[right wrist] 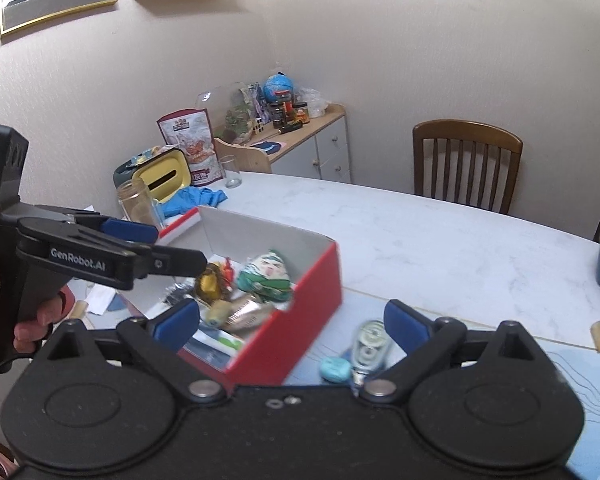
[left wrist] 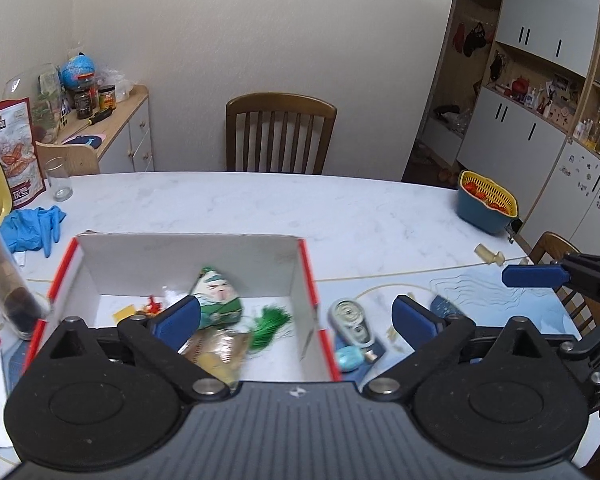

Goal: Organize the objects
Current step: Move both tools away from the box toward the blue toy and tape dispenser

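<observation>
Beside the box (right wrist: 284, 328), the right gripper (right wrist: 292, 326) is hanging spread and empty; I'd be centring it over the tape dispenser (right wrist: 370, 346) before closing.

The left tongs (left wrist: 296, 318) are held wide apart above a red-edged box (left wrist: 306, 276) on the bench (left wrist: 260, 204). A green figure pouch (left wrist: 216, 300) and a green tassel (left wrist: 272, 322) are seen inside it. A tape dispenser (left wrist: 350, 318) lies just beside the box.

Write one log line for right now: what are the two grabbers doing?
left gripper: open, above red box | right gripper: open, empty | green doll: in box | correction tape: on table beside box
</observation>
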A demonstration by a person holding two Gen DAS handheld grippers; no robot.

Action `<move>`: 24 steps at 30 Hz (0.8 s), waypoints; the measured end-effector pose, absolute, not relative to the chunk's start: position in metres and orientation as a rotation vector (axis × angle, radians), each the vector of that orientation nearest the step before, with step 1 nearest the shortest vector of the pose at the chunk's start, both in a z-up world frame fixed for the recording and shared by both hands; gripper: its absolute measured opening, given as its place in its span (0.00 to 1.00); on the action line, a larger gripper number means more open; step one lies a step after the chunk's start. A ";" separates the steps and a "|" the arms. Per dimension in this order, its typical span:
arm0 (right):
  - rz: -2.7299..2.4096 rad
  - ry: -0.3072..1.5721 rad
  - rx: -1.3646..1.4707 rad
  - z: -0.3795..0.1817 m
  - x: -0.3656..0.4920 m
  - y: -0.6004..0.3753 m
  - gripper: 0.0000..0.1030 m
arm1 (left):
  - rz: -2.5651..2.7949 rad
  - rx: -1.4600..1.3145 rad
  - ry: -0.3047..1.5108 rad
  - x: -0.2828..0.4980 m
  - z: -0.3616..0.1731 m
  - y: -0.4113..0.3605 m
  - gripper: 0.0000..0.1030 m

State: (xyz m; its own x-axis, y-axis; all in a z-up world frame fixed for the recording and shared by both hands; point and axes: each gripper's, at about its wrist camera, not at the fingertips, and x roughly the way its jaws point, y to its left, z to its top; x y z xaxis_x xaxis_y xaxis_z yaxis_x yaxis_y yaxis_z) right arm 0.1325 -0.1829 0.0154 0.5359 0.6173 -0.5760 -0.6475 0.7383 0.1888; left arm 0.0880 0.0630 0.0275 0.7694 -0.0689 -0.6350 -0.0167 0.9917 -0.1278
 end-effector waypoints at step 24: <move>0.720 0.763 -0.020 -0.040 0.186 -0.290 0.95 | 0.044 -0.201 0.734 0.132 -0.021 -0.038 1.00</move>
State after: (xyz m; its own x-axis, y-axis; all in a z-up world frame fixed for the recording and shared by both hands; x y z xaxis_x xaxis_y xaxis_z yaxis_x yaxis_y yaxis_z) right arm 0.1863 -0.2899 -0.0401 0.4984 0.5881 -0.6370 -0.6022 0.7634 0.2336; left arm 0.1323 -0.0381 -0.0209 0.7426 -0.0306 -0.6690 -0.1097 0.9799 -0.1666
